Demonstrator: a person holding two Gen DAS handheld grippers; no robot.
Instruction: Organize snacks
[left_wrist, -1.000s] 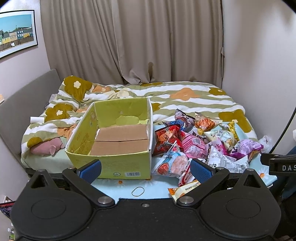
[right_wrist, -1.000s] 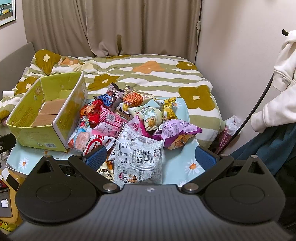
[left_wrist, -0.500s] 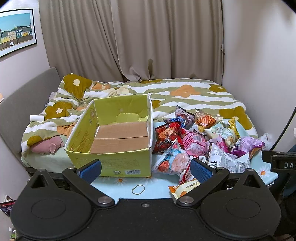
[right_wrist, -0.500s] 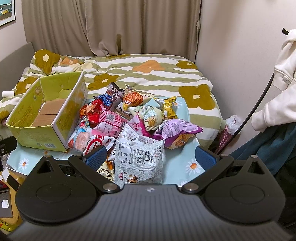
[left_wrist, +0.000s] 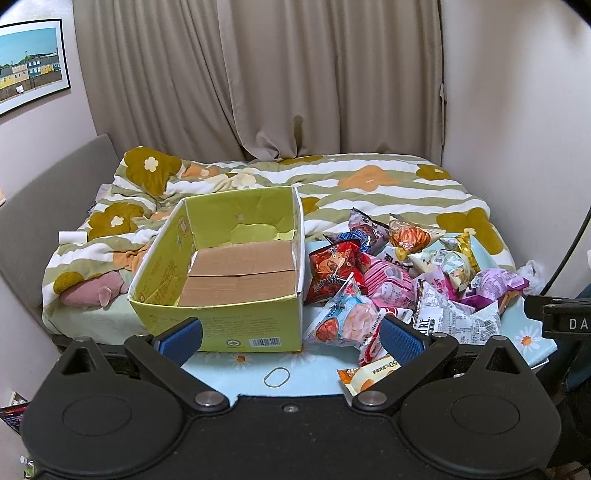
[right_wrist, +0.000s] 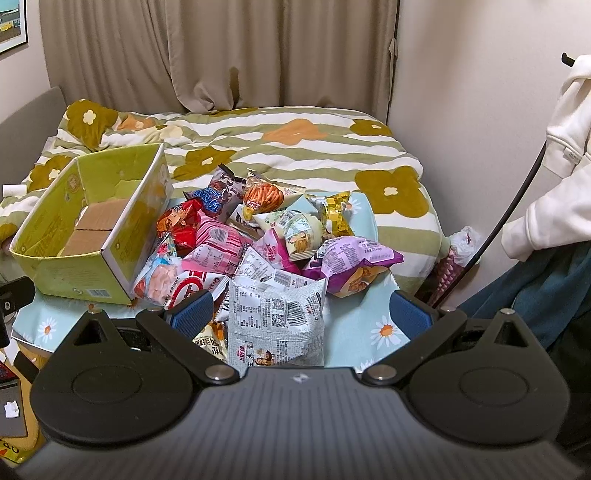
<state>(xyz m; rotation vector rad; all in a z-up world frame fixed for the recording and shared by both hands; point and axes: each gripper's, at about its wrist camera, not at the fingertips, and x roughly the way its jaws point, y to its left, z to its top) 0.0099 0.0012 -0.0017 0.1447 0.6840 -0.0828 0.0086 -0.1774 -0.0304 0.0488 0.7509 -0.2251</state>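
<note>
A green cardboard box (left_wrist: 221, 273) sits open on a light-blue flowered table (left_wrist: 314, 373) at the foot of a bed (left_wrist: 369, 184) covered by a striped, flower-patterned blanket. The box holds nothing but its brown bottom flaps. Just to its right lies a heap of snack bags (left_wrist: 402, 280), the nearest ones touching the box's right wall. In the left wrist view, the left gripper (left_wrist: 290, 338) hangs low in front of the box with its blue-padded fingers (left_wrist: 179, 339) spread wide and nothing between them; a rubber band (left_wrist: 276, 377) lies on the table between the fingers, and an orange-printed packet (left_wrist: 369, 374) rests near the right one. A pink plush toy (left_wrist: 94, 293) lies on the bed to the left of the box. In the right wrist view, the right gripper (right_wrist: 301, 317) is also spread wide and holds nothing, hovering at the near edge of the heap. A white bag with black print and barcodes (right_wrist: 277, 325) lies between its fingers without being touched by either pad. Behind it sit a purple bag (right_wrist: 354, 266), a pink bag (right_wrist: 218, 243), a red bag (right_wrist: 181, 225) and an orange-printed bag (right_wrist: 266, 195). Beige curtains (right_wrist: 221, 51) hang behind the bed, and a person's white sleeve (right_wrist: 554, 184) shows at the right edge.
</note>
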